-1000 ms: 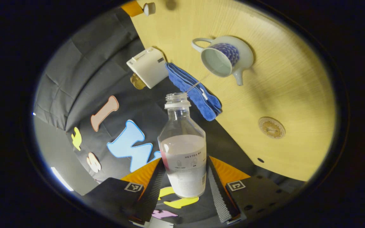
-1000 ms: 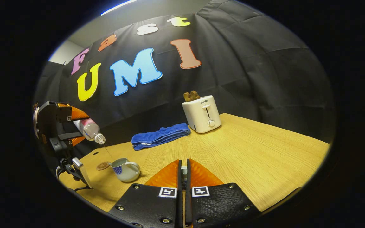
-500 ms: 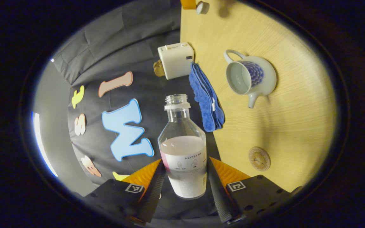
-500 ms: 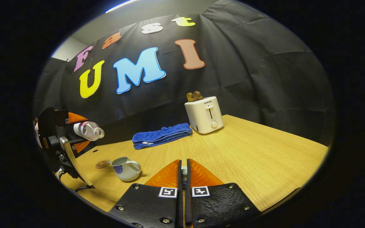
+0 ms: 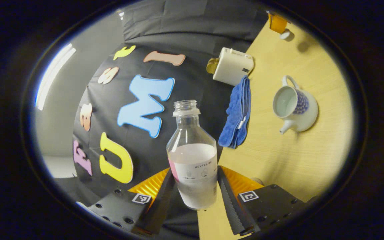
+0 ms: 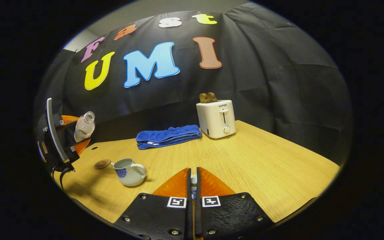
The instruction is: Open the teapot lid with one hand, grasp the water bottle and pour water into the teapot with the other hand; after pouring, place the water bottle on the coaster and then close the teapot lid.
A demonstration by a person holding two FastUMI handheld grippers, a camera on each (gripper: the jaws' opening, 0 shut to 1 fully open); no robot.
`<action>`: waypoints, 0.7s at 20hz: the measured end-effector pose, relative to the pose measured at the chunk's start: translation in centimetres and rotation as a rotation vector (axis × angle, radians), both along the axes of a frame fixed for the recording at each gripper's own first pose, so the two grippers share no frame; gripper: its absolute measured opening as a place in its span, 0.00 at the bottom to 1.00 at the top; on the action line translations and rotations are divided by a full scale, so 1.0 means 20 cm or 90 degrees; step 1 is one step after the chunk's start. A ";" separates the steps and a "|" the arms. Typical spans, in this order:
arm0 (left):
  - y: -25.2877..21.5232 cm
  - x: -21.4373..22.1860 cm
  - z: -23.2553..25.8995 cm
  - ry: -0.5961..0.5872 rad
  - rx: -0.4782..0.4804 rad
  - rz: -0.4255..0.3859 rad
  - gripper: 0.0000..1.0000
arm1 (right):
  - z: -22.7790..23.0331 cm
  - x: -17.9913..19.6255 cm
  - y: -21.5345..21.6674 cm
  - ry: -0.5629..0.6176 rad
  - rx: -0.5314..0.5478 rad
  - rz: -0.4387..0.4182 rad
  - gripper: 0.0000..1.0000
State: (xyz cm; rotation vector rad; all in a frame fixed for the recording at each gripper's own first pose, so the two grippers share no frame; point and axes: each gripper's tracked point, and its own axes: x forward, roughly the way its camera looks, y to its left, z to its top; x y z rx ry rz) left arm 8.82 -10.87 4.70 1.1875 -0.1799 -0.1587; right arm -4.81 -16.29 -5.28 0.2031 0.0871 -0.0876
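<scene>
Left claw (image 5: 195,196) grasps the bottle (image 5: 193,160), cap off, at lower centre of the left gripper view. The open teapot (image 5: 293,106) sits at right on the worktop (image 5: 278,160). Right claw (image 6: 193,186) is clenched on the small lid (image 6: 193,181); coaster (image 6: 102,163) left of the teapot

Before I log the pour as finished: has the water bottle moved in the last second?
Yes. In the right gripper view the water bottle has swung from tipped toward the teapot to nearly upright, against the blue towel.
</scene>
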 end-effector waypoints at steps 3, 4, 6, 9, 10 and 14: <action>0.07 0.06 -0.04 0.029 -0.129 -0.003 0.87 | 0.06 0.01 0.03 -0.009 -0.014 -0.019 0.03; 0.10 0.10 -0.05 0.036 -0.171 -0.004 0.87 | 0.08 0.01 0.04 -0.010 -0.016 -0.024 0.03; 0.13 0.14 -0.08 0.051 -0.253 -0.009 0.87 | 0.09 0.02 0.08 -0.009 -0.025 -0.033 0.03; 0.16 0.22 -0.12 0.074 -0.364 -0.010 0.87 | 0.11 0.01 0.12 -0.010 -0.041 -0.047 0.03; 0.18 0.24 -0.13 0.077 -0.400 -0.009 0.87 | 0.12 0.01 0.13 -0.009 -0.041 -0.049 0.03; 0.27 0.33 -0.16 0.100 -0.558 0.012 0.87 | 0.12 0.03 0.19 -0.004 -0.054 -0.050 0.03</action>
